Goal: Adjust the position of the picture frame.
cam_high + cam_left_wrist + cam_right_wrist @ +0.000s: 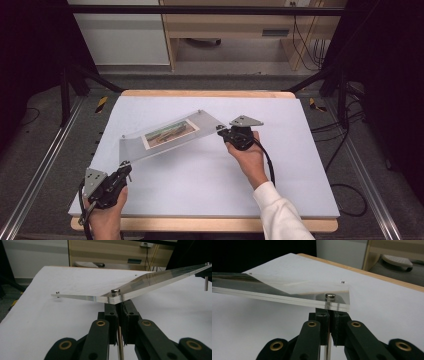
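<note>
My wooden worktop (pixel 200 93) carries a pale lavender-white cover sheet (pixel 280 165) over nearly its whole top. Grey carpet floor (pixel 45 135) lies around it, with silver metal rails (pixel 35 170) running along both sides. Beyond me stand a white cabinet panel (pixel 120 35) and a light wooden desk (pixel 235 25), with black cables (pixel 307 45) hanging at its right. Dark curtains (pixel 30 45) close off both sides.

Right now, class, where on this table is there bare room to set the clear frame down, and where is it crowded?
The white table cover lies bare between the two hands along the near edge, along the far edge beyond the acrylic photo frame, and right of the right gripper. It is crowded on the diagonal from the left gripper to the right one, where both hold the frame at opposite corners.
</note>
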{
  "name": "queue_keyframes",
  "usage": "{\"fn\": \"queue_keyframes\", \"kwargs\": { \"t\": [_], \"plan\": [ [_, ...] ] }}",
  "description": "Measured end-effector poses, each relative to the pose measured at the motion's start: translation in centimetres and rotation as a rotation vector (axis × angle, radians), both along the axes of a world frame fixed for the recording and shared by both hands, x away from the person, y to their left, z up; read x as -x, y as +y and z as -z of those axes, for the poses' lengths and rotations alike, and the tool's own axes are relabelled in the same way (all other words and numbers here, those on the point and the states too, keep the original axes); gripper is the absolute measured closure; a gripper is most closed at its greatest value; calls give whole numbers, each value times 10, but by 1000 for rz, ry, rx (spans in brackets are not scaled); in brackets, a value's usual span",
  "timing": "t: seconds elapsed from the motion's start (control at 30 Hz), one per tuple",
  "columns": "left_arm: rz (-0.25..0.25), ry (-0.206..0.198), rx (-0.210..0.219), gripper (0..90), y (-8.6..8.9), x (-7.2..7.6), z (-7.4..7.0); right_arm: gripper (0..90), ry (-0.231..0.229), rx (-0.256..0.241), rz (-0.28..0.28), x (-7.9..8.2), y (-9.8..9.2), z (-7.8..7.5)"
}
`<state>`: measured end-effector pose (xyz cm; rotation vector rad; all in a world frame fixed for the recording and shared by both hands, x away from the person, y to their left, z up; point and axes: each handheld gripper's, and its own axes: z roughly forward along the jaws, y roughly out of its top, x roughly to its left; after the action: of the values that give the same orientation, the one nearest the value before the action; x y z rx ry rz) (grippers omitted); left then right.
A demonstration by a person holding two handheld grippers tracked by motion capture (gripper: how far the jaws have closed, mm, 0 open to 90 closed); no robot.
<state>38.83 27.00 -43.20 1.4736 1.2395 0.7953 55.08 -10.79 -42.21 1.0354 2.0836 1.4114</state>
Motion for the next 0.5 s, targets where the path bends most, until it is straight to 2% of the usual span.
{"fn": "queue_keyframes", "kwargs": {
  "t": [0.23, 0.5],
  "plan": [
    [51, -24, -1, 835, -19, -17, -8, 856, -25, -1, 73, 14, -30, -14],
    [119, -48, -12, 835, -39, -30, -17, 855, -31, -26, 148, 34, -59, -19]
  ]
}}
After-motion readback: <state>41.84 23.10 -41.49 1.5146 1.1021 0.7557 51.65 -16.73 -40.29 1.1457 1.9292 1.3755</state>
